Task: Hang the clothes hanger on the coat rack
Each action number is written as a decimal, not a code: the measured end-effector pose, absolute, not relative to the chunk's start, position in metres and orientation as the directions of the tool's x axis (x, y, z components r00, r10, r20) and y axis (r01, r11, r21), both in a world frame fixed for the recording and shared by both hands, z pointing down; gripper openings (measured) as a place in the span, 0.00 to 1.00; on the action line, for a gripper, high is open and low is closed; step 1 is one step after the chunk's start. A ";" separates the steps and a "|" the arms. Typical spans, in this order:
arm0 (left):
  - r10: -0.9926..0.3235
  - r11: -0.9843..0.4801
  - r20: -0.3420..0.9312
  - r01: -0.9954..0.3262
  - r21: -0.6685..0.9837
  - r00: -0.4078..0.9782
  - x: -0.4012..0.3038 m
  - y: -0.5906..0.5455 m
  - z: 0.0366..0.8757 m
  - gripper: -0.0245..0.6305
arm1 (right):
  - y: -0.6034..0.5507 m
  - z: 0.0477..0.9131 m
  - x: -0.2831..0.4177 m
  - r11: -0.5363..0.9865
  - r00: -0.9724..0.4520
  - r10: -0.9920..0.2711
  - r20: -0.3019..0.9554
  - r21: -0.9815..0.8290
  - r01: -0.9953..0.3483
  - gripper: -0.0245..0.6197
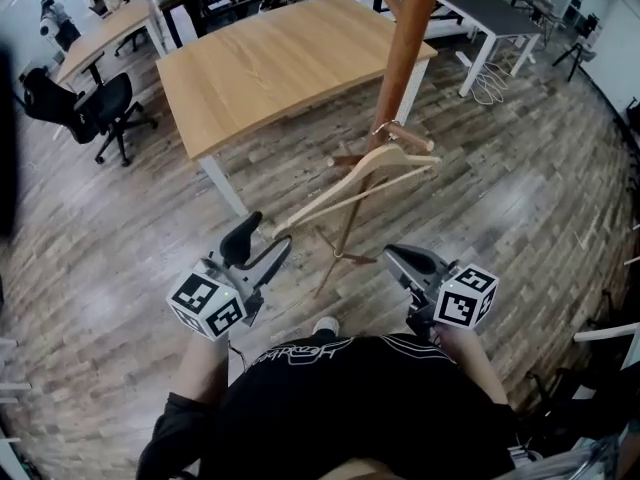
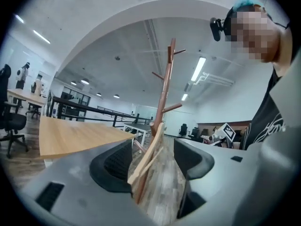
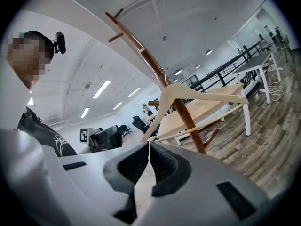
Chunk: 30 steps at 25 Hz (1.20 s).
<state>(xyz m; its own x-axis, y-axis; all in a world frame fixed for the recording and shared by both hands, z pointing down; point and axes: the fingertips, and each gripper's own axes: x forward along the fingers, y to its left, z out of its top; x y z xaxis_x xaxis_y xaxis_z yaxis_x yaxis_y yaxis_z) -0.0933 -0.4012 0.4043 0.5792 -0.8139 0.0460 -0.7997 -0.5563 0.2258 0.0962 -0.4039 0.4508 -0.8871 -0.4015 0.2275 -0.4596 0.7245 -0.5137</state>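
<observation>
A pale wooden clothes hanger [image 1: 360, 183] hangs by its metal hook from a low peg of the brown wooden coat rack [image 1: 405, 58]. It tilts, with its left end lowest. My left gripper [image 1: 262, 243] is open just below that left end, and its pads do not press on it. In the left gripper view the hanger's end [image 2: 149, 157] shows in the gap between the wide jaws, with the coat rack [image 2: 164, 93] behind. My right gripper [image 1: 405, 260] is shut on nothing, below and short of the hanger [image 3: 188, 95], which hangs against the rack's pole [image 3: 155, 69].
A large wooden table [image 1: 280, 58] stands behind the rack, with a black office chair [image 1: 95, 113] to its left and a dark-topped table [image 1: 490, 13] at the back right. The rack's splayed feet [image 1: 340, 258] rest on plank floor between my grippers.
</observation>
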 end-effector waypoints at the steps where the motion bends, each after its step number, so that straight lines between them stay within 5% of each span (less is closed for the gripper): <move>1: -0.816 -0.558 0.034 -0.800 0.219 0.578 -0.088 -0.389 0.398 0.46 | -0.394 0.448 0.099 0.733 -0.893 -0.394 0.218 -0.511 -0.449 0.10; 6: -0.790 -0.600 -0.051 -0.754 0.268 0.611 -0.047 -0.319 0.374 0.43 | -0.337 0.435 0.117 0.776 -0.914 -0.365 0.178 -0.484 -0.404 0.10; 14: -0.708 -0.687 -0.137 -0.630 0.361 0.693 0.045 -0.202 0.361 0.09 | -0.232 0.413 0.164 0.830 -0.940 -0.321 0.117 -0.444 -0.338 0.10; 30: -0.703 -0.668 -0.098 -0.607 0.431 0.704 0.143 -0.098 0.362 0.05 | -0.106 0.381 0.234 0.877 -0.960 -0.277 -0.024 -0.416 -0.242 0.10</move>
<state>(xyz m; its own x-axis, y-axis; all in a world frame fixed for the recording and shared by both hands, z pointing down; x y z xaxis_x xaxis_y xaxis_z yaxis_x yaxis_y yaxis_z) 0.1425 -0.0980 0.3620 0.7045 -0.7030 -0.0977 -0.6066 -0.6678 0.4314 0.2342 -0.1059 0.3814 -0.9605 -0.2772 -0.0244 -0.2425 0.8766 -0.4157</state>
